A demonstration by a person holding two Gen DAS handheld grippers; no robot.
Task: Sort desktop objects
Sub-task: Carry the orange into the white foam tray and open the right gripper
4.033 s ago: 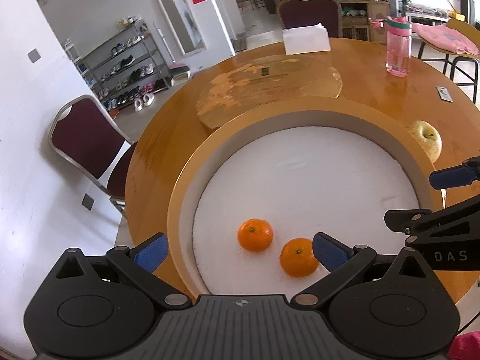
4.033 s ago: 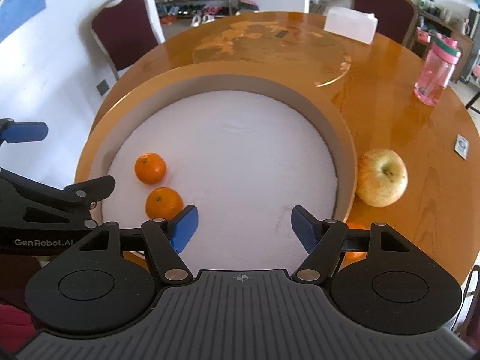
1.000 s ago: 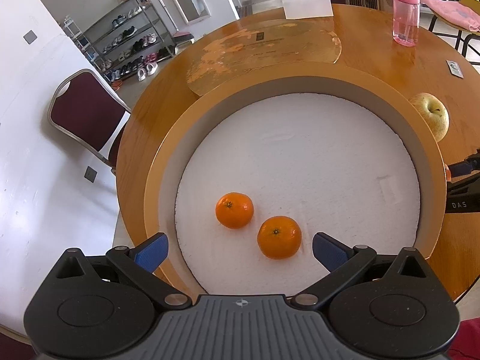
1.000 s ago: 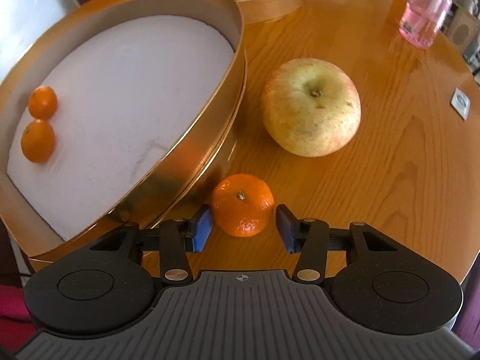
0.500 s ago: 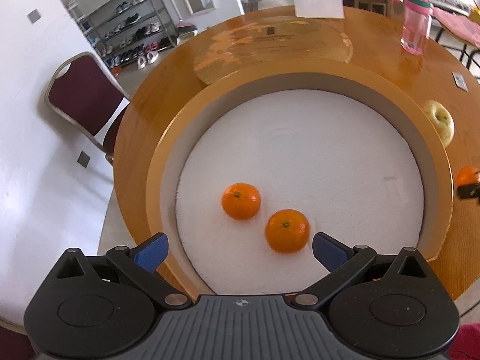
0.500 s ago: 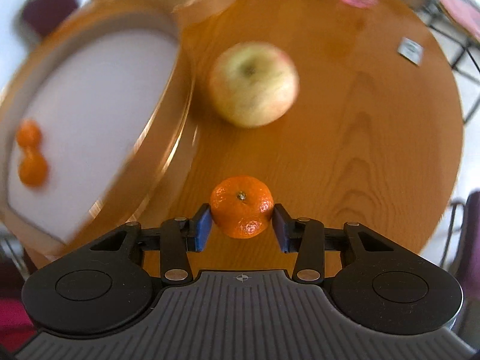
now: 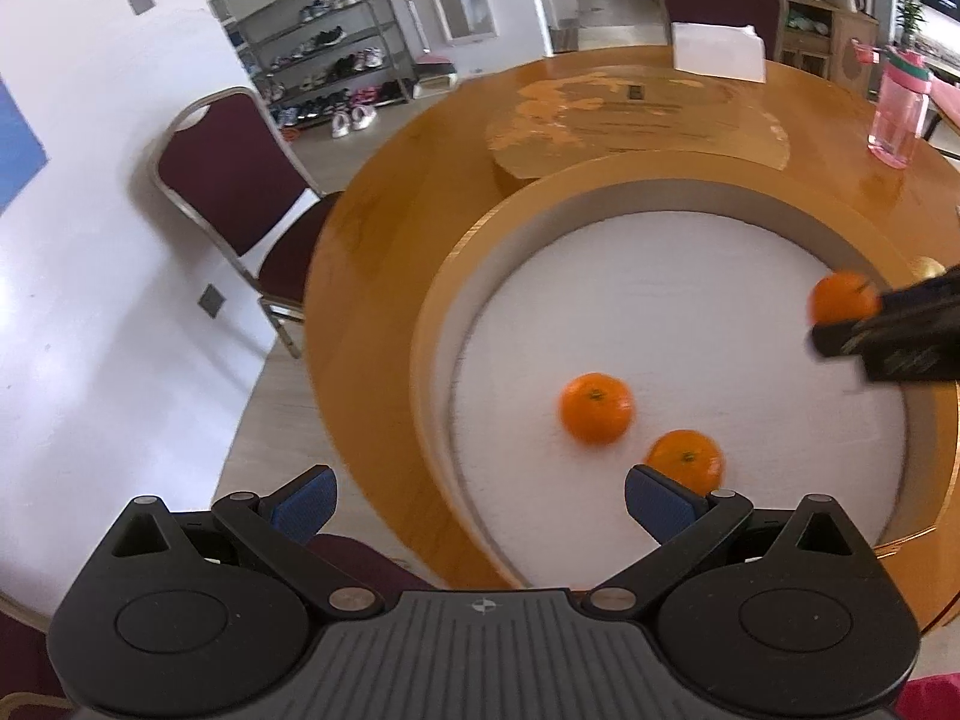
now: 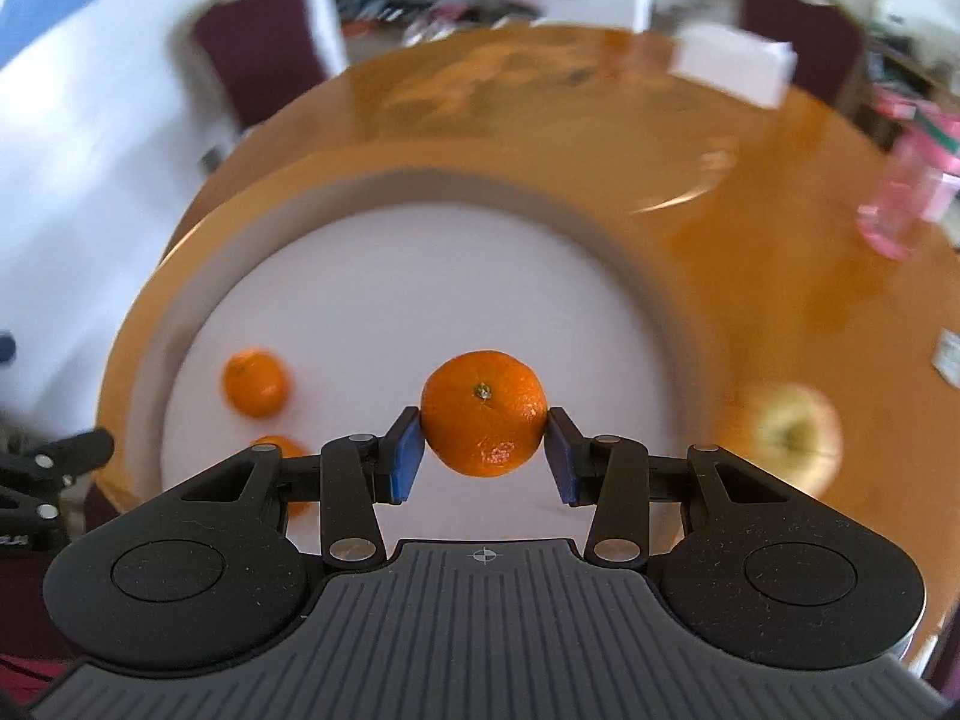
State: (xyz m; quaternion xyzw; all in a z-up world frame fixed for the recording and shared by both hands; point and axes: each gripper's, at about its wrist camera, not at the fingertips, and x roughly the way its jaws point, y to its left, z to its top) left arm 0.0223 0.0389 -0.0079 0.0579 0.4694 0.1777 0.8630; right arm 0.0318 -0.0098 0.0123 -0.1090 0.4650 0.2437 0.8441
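My right gripper (image 8: 485, 457) is shut on a tangerine (image 8: 483, 412) and holds it in the air above the white floor of the big round gold-rimmed tray (image 8: 360, 186). In the left wrist view that held tangerine (image 7: 839, 297) shows at the right over the tray rim (image 7: 444, 276). Two more tangerines lie inside the tray: one (image 7: 596, 408) and another (image 7: 686, 459) beside it. My left gripper (image 7: 477, 501) is open and holds nothing, near the tray's front left edge. A yellow-green apple (image 8: 786, 435) sits on the wooden table right of the tray.
A gold round lid (image 7: 630, 120) lies on the table (image 7: 372, 276) behind the tray. A pink water bottle (image 7: 897, 111) and a white tissue box (image 7: 717, 51) stand farther back. A maroon chair (image 7: 234, 180) is left of the table.
My right gripper has lifted the tangerine off the table and swung left, over the tray. My left gripper has shifted left and stays open.
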